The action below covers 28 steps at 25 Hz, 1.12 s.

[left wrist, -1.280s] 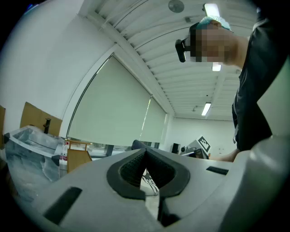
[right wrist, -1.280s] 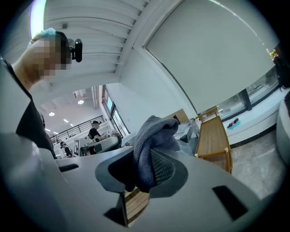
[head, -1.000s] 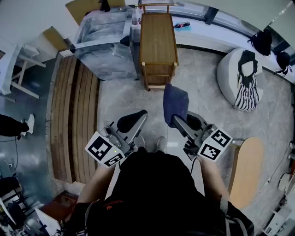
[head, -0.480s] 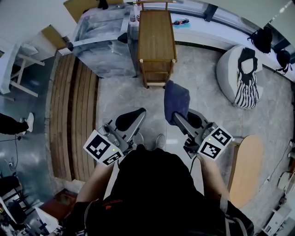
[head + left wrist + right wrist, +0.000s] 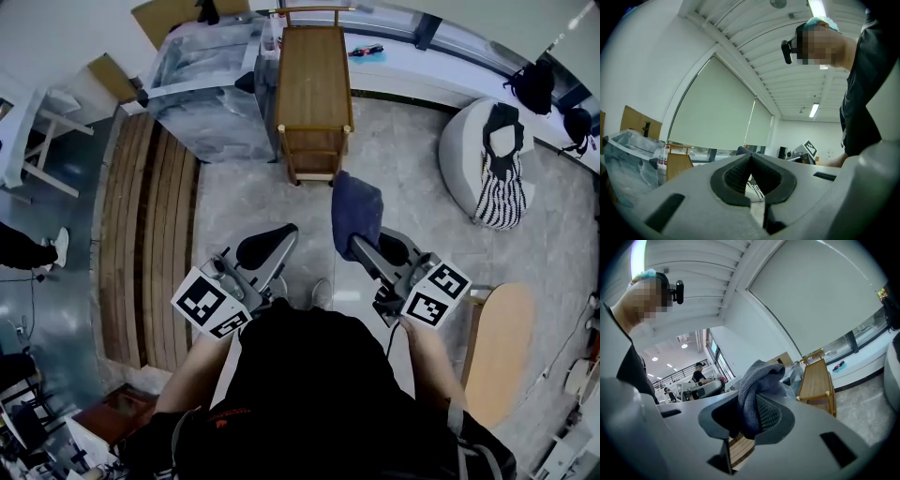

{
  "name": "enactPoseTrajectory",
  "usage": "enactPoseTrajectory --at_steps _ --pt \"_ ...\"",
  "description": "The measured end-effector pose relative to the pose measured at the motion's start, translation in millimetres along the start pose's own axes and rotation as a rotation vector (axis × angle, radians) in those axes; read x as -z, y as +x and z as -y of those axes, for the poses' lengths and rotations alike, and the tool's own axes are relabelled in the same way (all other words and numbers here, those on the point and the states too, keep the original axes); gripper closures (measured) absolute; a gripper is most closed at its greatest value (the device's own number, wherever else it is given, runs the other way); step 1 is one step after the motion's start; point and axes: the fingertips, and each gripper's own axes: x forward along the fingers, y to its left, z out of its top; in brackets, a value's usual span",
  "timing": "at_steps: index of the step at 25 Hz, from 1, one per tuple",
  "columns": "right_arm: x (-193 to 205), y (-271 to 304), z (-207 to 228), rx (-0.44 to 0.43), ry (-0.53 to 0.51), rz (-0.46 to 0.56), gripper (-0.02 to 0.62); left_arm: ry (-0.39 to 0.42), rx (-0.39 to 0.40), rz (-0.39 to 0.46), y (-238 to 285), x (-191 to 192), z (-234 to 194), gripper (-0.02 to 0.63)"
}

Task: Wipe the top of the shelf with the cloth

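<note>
Grey marbled floor (image 5: 248, 202) fills the middle of the room, with a slatted wooden platform (image 5: 150, 234) along its left side and a white window ledge (image 5: 422, 80) across the far end. At the far left corner stands a bulky object wrapped in clear plastic (image 5: 211, 89). Just beside it is the wooden shelf (image 5: 314, 80), a narrow unit with corner posts, its long top bare and pointing toward the person. To the right sit a white pouffe (image 5: 464, 150) with a striped cloth over it and, nearer, a round wooden table (image 5: 497, 347). The person's dark torso (image 5: 319, 394) fills the bottom of the head view, both arms stretched forward. The right gripper (image 5: 361, 246) is clamped on the grey-blue cloth (image 5: 356, 208), which bunches up above its jaws in the right gripper view (image 5: 757, 380). The cloth hangs over the floor just short of the shelf's near edge, not over its top. The left gripper (image 5: 270, 246) is level with the right one, over the floor. Its jaws are closed tip to tip with nothing between them (image 5: 751, 161).
</note>
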Motion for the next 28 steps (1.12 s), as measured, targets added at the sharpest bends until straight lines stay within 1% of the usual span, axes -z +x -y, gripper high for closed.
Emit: enactPoseTrajectory --at_steps 5,13,21,28 --pt "-3 -17 11 -0.014 -0.003 -0.005 0.518 0.011 -0.022 0.001 14 2 8 0.586" --pt "-12 -35 35 -0.010 0.009 0.007 0.518 0.013 -0.048 -0.012 36 8 11 0.586" --pt "-16 -34 53 -0.005 0.014 0.007 0.518 0.008 -0.043 -0.013 52 12 5 0.586" --pt "-26 -16 68 -0.009 0.011 0.009 0.518 0.014 -0.048 -0.005 61 8 -18 0.586"
